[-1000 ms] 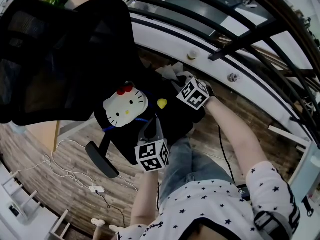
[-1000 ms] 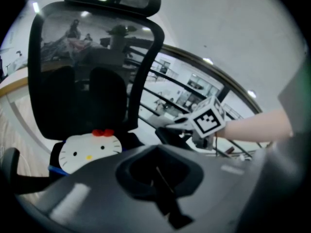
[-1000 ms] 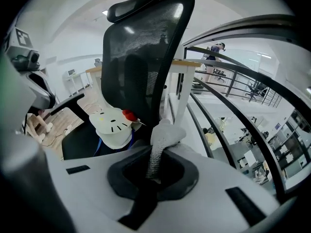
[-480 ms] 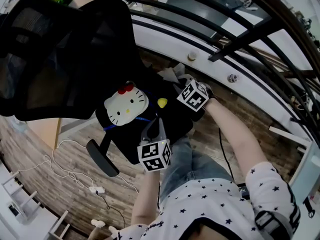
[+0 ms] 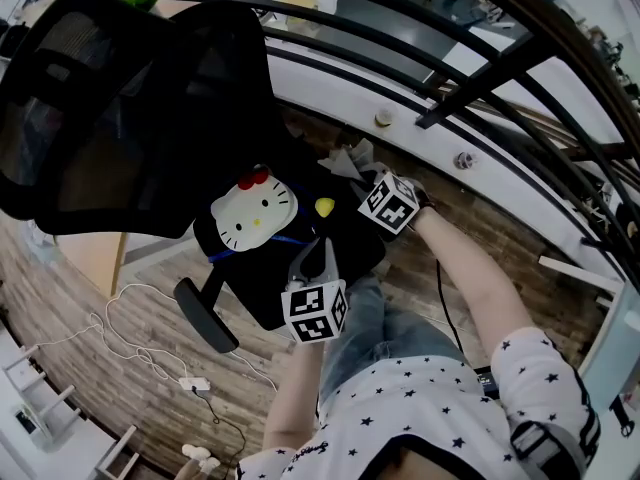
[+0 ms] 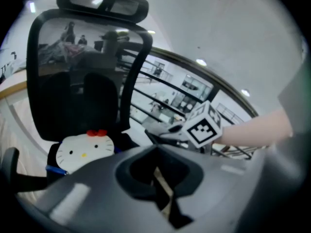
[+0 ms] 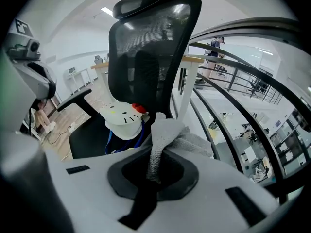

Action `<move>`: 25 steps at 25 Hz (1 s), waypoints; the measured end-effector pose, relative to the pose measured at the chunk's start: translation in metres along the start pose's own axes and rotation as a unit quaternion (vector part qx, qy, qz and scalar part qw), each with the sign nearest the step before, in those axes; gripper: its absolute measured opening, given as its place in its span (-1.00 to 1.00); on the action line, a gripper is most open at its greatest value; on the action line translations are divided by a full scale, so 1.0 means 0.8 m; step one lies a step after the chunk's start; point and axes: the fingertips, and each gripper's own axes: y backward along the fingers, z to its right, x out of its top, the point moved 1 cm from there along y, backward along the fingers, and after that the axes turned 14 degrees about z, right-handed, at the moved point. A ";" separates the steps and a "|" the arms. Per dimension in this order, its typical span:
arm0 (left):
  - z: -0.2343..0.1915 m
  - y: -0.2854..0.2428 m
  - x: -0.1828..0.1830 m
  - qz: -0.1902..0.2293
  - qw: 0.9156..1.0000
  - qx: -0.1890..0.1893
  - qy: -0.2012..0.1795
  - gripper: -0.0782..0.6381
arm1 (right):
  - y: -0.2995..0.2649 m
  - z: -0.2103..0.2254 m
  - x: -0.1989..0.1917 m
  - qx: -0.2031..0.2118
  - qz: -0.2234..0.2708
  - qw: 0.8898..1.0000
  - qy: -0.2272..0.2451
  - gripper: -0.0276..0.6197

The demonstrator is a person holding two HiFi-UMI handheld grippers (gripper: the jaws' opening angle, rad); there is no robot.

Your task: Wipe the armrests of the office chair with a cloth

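The black mesh office chair stands at the upper left with a white cat-face cushion on its seat. Its left armrest juts out low and bare. My right gripper is at the chair's right side, shut on a grey-white cloth; the right armrest is hidden under the two. In the right gripper view the cloth bunches out of the shut jaws of that gripper. My left gripper hovers over the seat's front edge, shut and holding nothing.
A curved railing of black bars on a white ledge runs close behind the chair's right side. A white cable with a plug strip lies on the wood floor at the lower left. The person's jeans-clad leg is beside the seat.
Both grippers have drifted slightly right and down in the head view. The cloth stays in the right gripper's grip.
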 end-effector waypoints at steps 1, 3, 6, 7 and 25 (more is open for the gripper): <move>0.001 0.001 0.000 0.000 1.000 -0.001 -0.001 -0.77 | 0.002 -0.002 -0.002 0.001 0.000 1.000 0.000 -0.83; 0.002 0.003 -0.001 0.001 1.000 -0.001 -0.002 -0.77 | 0.005 -0.006 -0.005 0.002 -0.001 1.000 0.000 -0.83; 0.003 0.007 -0.003 0.001 1.000 0.000 -0.004 -0.77 | 0.010 -0.011 -0.010 0.002 -0.001 1.000 -0.003 -0.83; 0.003 0.008 -0.004 0.001 1.000 0.000 -0.005 -0.77 | 0.012 -0.013 -0.012 0.002 -0.002 1.000 -0.003 -0.83; 0.031 0.025 -0.007 0.006 0.999 -0.021 -0.026 -0.77 | 0.050 -0.056 -0.044 0.002 -0.004 1.000 -0.014 -0.83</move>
